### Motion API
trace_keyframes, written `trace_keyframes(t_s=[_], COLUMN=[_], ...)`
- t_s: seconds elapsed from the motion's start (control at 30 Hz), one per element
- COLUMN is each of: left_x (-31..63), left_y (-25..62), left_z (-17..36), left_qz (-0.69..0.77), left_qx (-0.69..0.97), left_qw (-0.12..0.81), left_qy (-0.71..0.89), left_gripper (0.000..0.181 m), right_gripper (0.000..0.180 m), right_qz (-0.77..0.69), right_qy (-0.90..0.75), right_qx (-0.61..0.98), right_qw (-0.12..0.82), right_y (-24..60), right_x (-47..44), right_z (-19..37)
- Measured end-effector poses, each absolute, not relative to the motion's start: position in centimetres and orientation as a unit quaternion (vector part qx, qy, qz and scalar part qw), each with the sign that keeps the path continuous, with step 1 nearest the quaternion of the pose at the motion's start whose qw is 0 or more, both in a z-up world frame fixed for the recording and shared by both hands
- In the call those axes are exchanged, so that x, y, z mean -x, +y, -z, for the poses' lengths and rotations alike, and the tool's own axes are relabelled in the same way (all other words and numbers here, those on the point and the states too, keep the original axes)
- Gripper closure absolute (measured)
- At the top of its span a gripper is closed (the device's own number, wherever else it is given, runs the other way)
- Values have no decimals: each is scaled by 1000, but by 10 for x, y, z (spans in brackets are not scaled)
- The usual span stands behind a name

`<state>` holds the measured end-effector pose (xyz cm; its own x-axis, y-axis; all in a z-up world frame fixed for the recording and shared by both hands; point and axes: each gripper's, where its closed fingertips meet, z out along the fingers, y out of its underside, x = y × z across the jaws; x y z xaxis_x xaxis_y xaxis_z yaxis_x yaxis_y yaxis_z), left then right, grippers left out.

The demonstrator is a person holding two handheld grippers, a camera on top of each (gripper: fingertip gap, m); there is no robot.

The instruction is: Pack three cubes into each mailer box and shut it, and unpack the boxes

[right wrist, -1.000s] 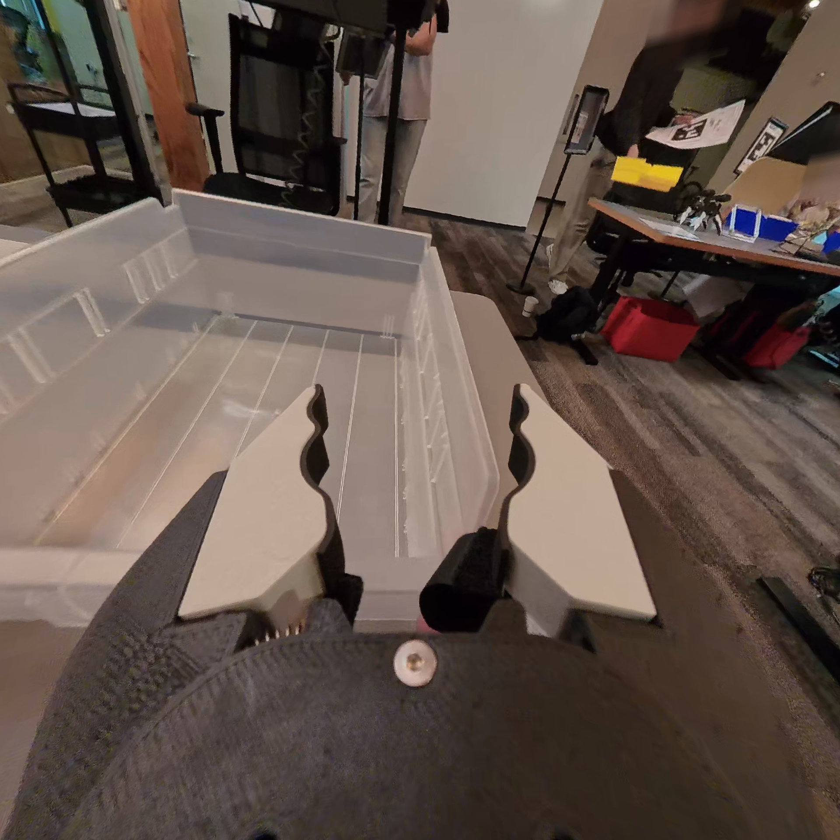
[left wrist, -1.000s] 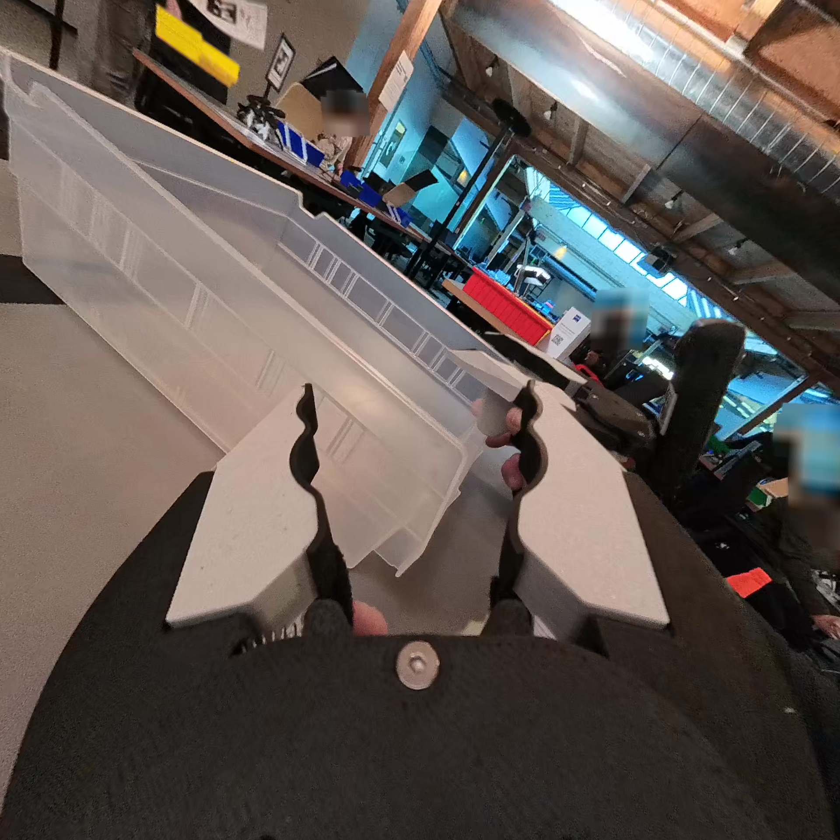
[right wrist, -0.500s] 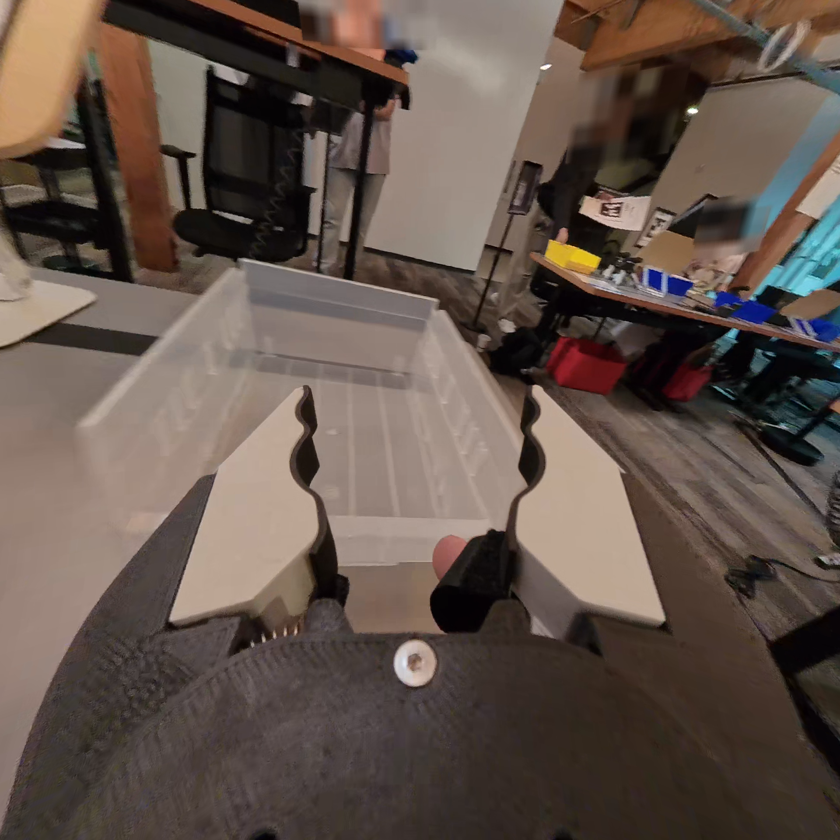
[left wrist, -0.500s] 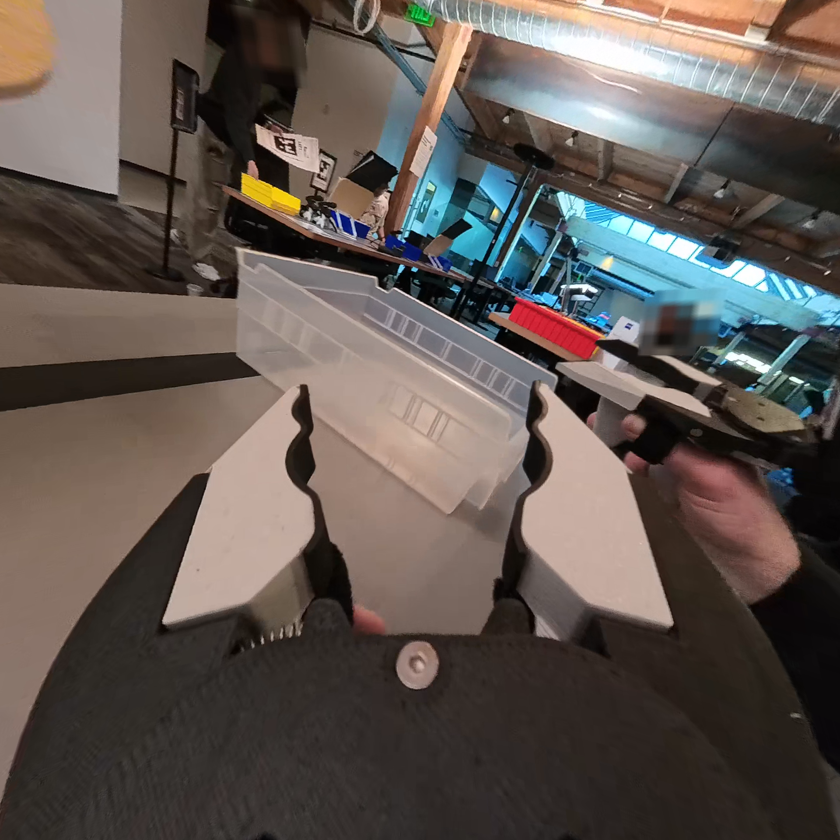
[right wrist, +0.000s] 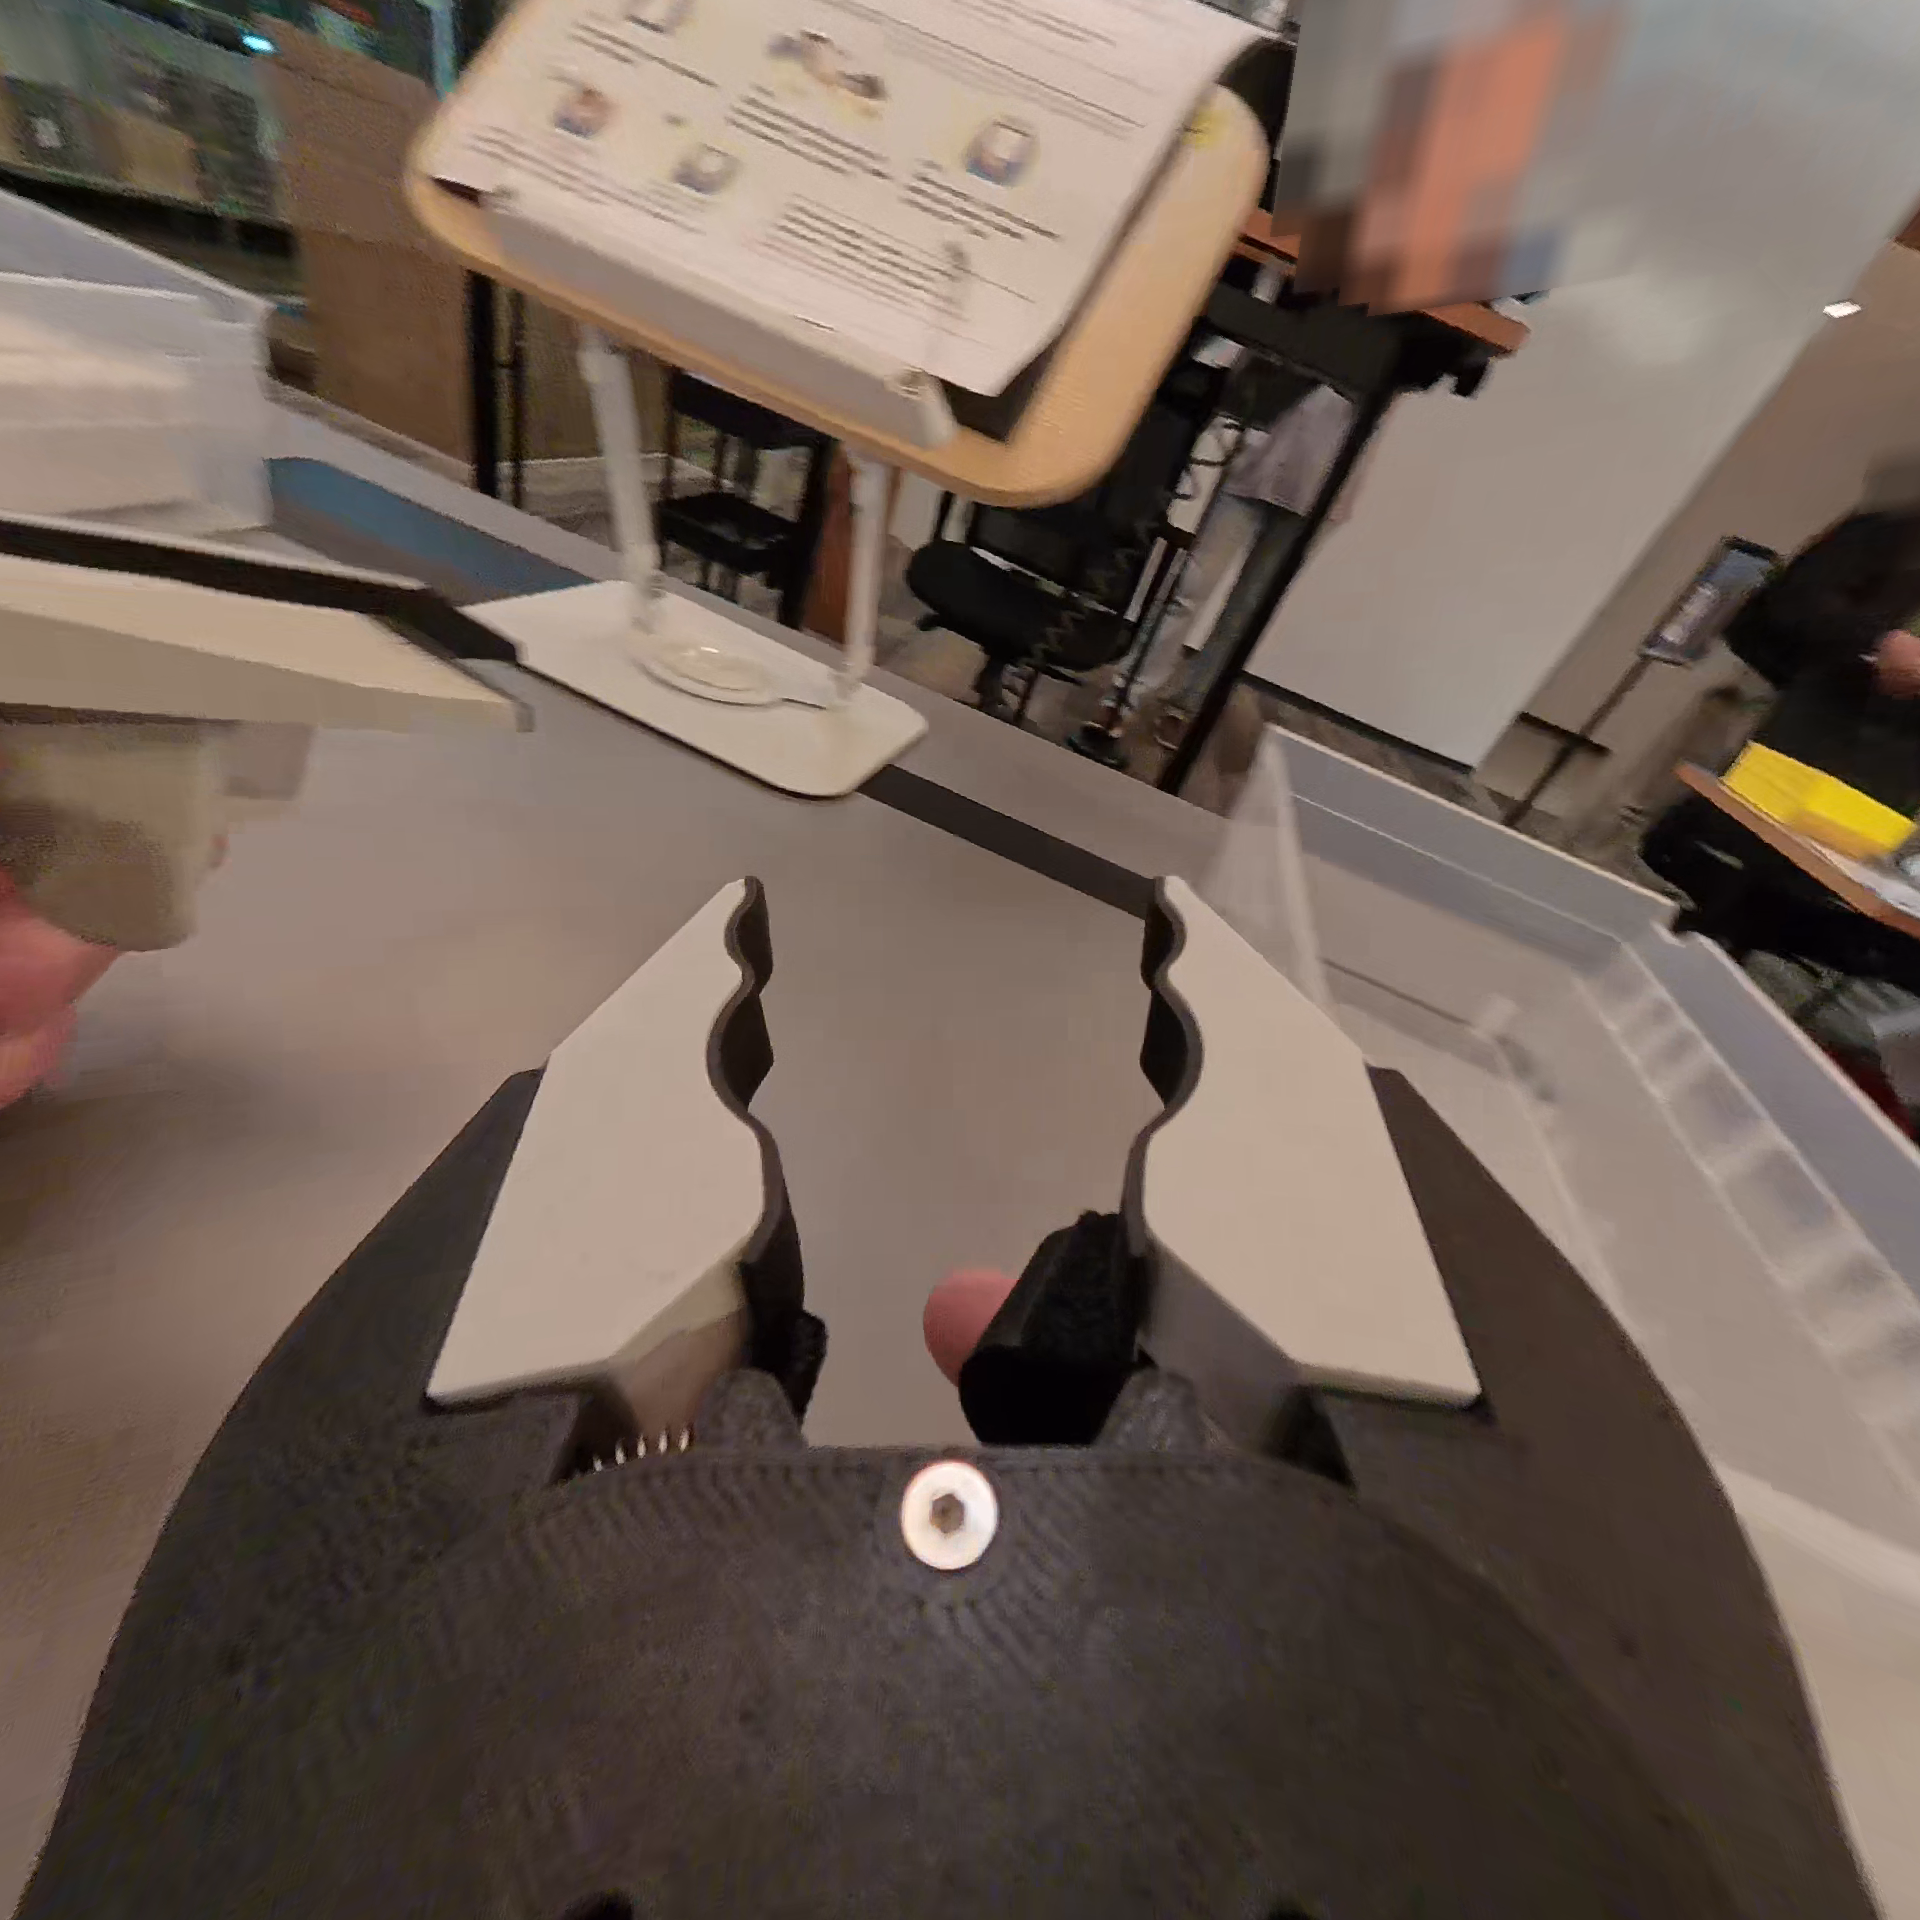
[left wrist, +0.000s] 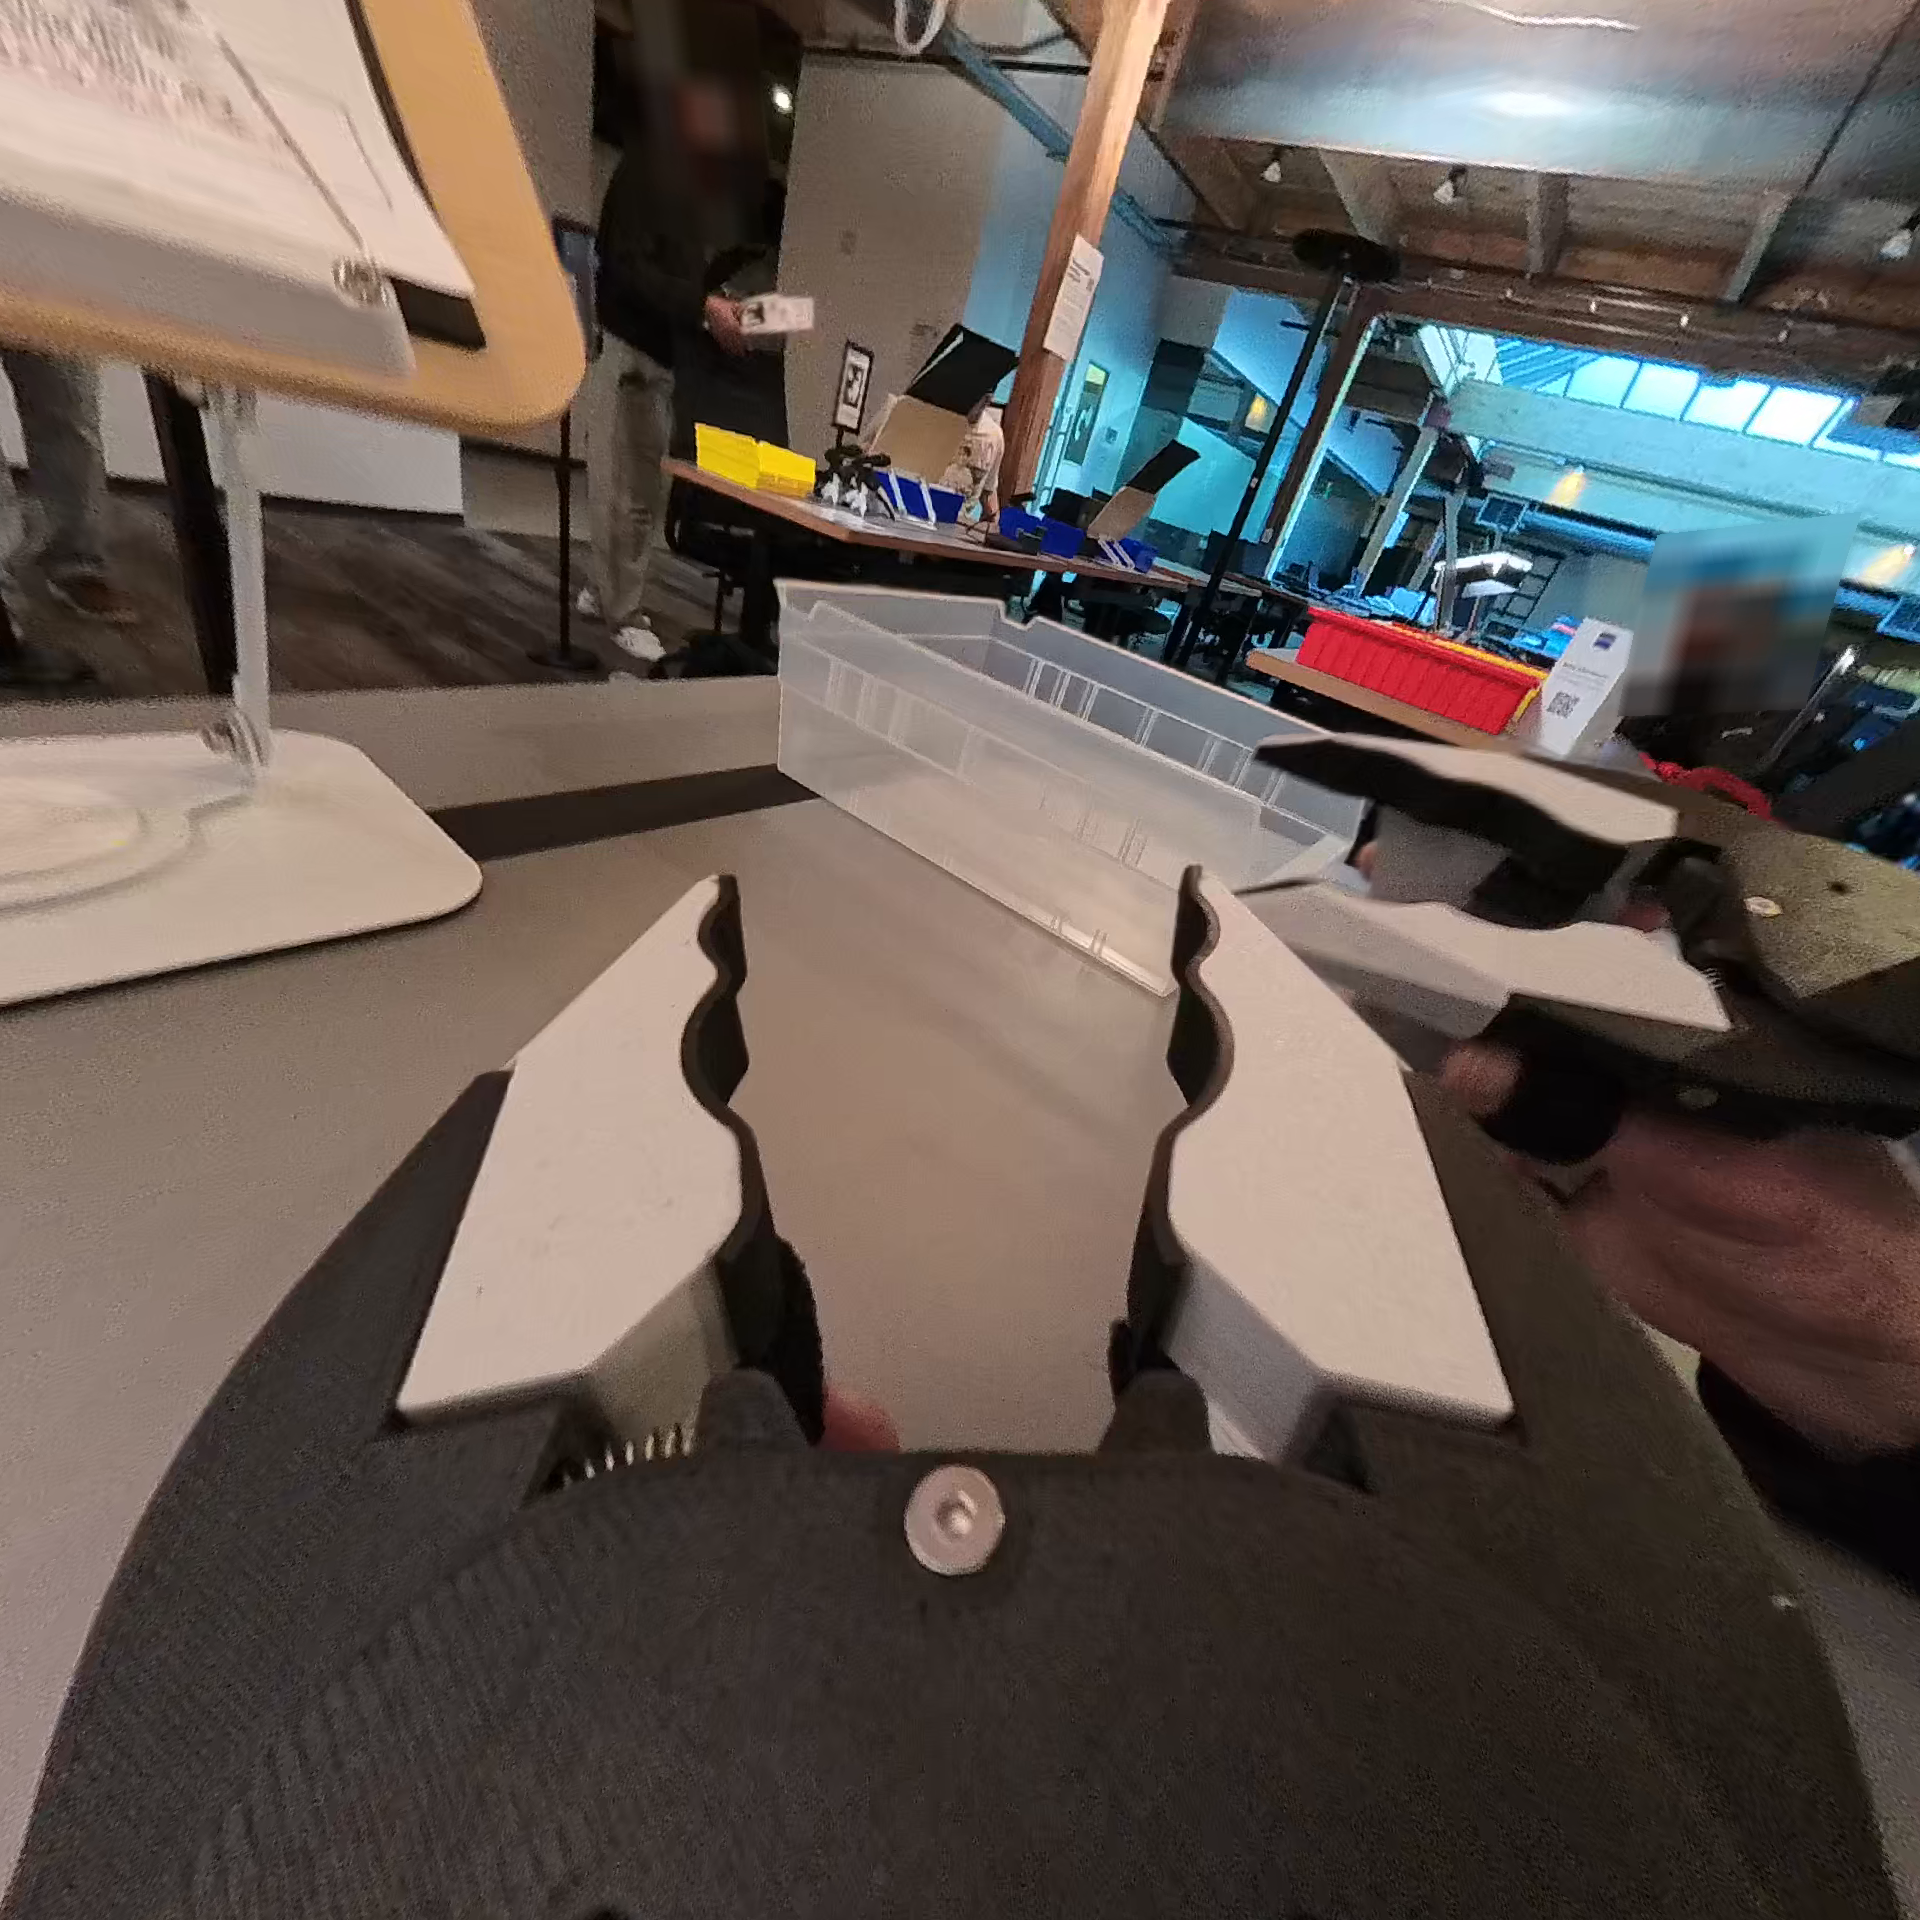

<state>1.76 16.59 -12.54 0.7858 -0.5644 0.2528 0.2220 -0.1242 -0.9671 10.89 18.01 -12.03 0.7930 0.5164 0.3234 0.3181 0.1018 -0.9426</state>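
Observation:
No cubes show in either view. My left gripper is open and empty, held low over the grey table. My right gripper is open and empty over the same table. Each shows in the other's view: the right gripper at the right edge, held by a hand, and the left gripper at the far left, blurred. An empty clear plastic bin stands on the table ahead and to the right of the left gripper; it also shows in the right wrist view, to the right of the right gripper.
A paper-holding stand with a tan board and a white base stands on the table ahead; its base also shows in the left wrist view. A blurred white stack lies at far left. People and work tables stand behind.
Both grippers have drawn back from the clear bin and swung left, so the stand comes into view. Both stay open and empty.

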Motion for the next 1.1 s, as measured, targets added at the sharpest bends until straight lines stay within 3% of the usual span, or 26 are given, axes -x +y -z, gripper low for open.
trace_keyframes(t_s=[0.23,0.57,0.67,0.73,0.87,1.1], left_x=[-13,81,130,163,239,325], left_y=[152,98,79,68,53,67], left_z=[83,-4,-1,28,72,114], left_qz=[214,19,-28,-31,-109,-122], left_qx=[649,595,621,686,743,793], left_qw=[700,731,679,579,448,324], left_qy=[207,334,391,440,485,501], left_gripper=[108,146,126,106,97,76], right_gripper=[114,122,124,127,132,135], right_qz=[-162,-126,-136,-142,-135,-126], right_qy=[-355,-408,-404,-408,-427,-449], right_qx=[683,654,659,661,654,651], right_qw=[617,624,620,613,609,599], right_y=[176,184,185,185,181,178], right_x=[-23,-7,-12,-11,-6,1], right_z=[157,162,162,163,167,173])
